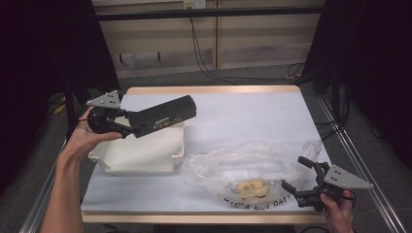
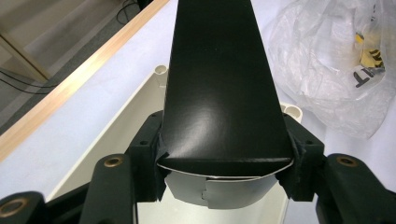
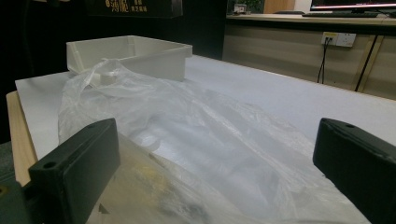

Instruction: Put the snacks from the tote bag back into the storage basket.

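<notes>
A long black box [image 1: 163,115] [image 2: 222,88] hangs tilted above the white tray [image 1: 141,155] [image 2: 116,126], and my left gripper [image 1: 127,125] [image 2: 224,163] is shut on its near end. Right of the tray lies a clear plastic bag [image 1: 243,170] [image 3: 187,140] [image 2: 327,60] with black lettering and a yellow item [image 1: 251,187] inside. At the bag's right edge, near the front of the table, my right gripper [image 1: 297,175] [image 3: 210,168] stands open, its jaws wide apart with the bag lying between and under them. The tray [image 3: 135,58] sits beyond the bag in the right gripper view.
The table [image 1: 252,116] has a pale top with a wooden rim [image 1: 214,90]. Black frame posts [image 1: 335,92] stand at both sides, and cables [image 1: 204,63] trail on the floor behind. The back half of the table is bare.
</notes>
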Demonstrator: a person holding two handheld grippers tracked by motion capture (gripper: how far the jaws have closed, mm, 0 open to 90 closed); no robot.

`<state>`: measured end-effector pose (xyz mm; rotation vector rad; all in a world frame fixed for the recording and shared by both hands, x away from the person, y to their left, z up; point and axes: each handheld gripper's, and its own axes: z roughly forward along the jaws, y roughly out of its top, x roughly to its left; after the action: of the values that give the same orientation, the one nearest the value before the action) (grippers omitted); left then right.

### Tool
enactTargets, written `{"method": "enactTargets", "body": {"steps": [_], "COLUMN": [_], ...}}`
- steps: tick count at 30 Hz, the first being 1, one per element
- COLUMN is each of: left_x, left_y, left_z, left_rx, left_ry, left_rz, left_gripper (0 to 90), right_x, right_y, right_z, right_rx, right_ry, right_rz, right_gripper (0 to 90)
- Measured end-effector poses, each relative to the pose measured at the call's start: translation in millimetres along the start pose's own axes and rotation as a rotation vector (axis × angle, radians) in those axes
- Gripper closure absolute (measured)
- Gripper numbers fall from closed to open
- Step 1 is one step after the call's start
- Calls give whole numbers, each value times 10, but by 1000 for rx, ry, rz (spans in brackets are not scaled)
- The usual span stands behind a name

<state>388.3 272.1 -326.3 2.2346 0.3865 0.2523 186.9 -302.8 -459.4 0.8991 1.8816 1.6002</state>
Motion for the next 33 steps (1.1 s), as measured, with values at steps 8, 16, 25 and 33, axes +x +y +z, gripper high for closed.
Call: {"method": "enactTargets", "body": {"steps": [8, 16, 25, 33], "left_x": [95, 179, 251, 282], "left_y": [-131, -326, -551, -677], "left_z": [-9, -26, -5, 113], "left_rx": [17, 35, 61, 97], "left_ry": [28, 41, 38, 21], "left_rz": [-12, 0, -52, -59], "left_gripper": [434, 434, 434, 434], "right_x": [-4, -17, -18, -20], "right_y": [-2, -2, -5, -10], "right_z": [2, -6, -4, 4], "right_rx": [-2, -7, -3, 2], "right_ry": [0, -1, 4, 3], "right_rz": [-3, 6, 9, 5], "right_gripper": [0, 0, 0, 0]}}
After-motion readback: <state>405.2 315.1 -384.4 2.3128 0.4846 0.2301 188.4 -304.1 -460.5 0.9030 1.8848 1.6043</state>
